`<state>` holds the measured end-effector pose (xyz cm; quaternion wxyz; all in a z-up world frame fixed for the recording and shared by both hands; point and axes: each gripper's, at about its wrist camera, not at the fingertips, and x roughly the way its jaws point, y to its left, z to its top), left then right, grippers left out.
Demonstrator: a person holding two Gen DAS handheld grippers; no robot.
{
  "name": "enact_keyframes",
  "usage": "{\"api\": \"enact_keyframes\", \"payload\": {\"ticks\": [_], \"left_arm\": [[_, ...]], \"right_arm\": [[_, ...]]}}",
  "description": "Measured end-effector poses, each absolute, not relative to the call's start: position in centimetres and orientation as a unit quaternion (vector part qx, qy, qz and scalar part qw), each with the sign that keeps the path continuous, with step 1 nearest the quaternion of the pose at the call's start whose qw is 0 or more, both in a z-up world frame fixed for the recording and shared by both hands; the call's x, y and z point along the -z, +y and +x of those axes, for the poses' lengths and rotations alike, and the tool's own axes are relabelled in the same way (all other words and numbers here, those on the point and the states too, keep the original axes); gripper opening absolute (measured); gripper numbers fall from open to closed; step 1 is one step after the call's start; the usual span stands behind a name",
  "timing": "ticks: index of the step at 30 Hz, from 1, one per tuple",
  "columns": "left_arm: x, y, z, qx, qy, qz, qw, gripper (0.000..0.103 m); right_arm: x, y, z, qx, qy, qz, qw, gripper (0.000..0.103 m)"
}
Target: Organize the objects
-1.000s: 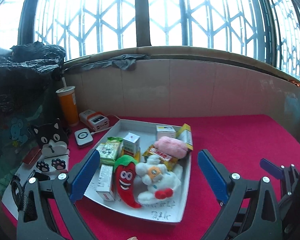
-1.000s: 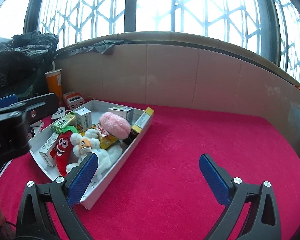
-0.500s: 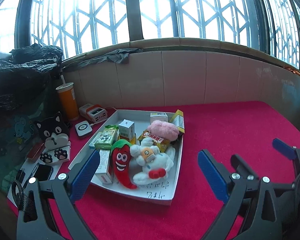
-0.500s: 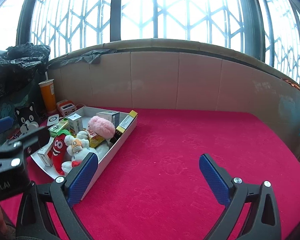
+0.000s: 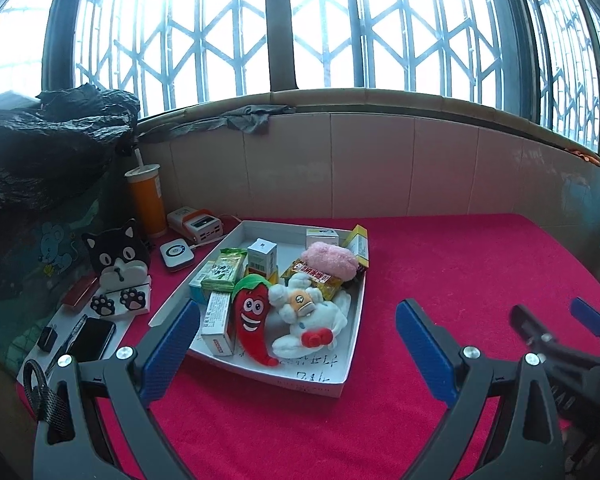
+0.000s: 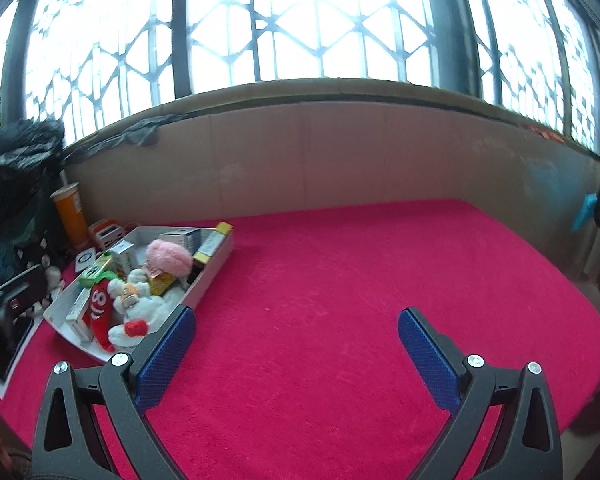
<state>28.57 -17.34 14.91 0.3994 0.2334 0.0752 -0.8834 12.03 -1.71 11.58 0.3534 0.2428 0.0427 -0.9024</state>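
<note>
Both hand-held grippers (image 5: pixel 298 336) (image 6: pixel 296 340) have backed off the tray (image 5: pixel 352 356), wide open, empty.

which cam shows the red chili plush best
Left wrist view: the red chili plush lies sharp and near centre in the white tray. Right wrist view shows it smaller and blurred, far left.

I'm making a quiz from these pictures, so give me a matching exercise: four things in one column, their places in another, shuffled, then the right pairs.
Things:
1. chili toy
2. orange cup
3. black phone
4. pink puff

Places:
A. outside the tray, by the wall
B. near end of the white tray, beside the white plush
C. far end of the tray
D. flat on white paper, left of the tray

Pairs: 1-B, 2-A, 3-D, 4-C
</note>
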Motion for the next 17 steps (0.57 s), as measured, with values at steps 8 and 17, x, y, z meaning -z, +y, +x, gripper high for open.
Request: {"api": "enact_keyframes", "payload": {"ticks": [8, 17], "left_arm": [[-14.4, -17.4, 28.6, 0.878, 0.084, 0.244, 0.404, 0.098], [-14.0, -17.4, 28.3, 0.877, 0.085, 0.25, 0.402, 0.098]], "right_arm": [[-11.9, -0.3, 11.6, 0.908, 0.014, 0.241, 0.343, 0.103], [-11.5, -0.4, 11.3, 0.905, 0.019, 0.249, 0.345, 0.103]]}}
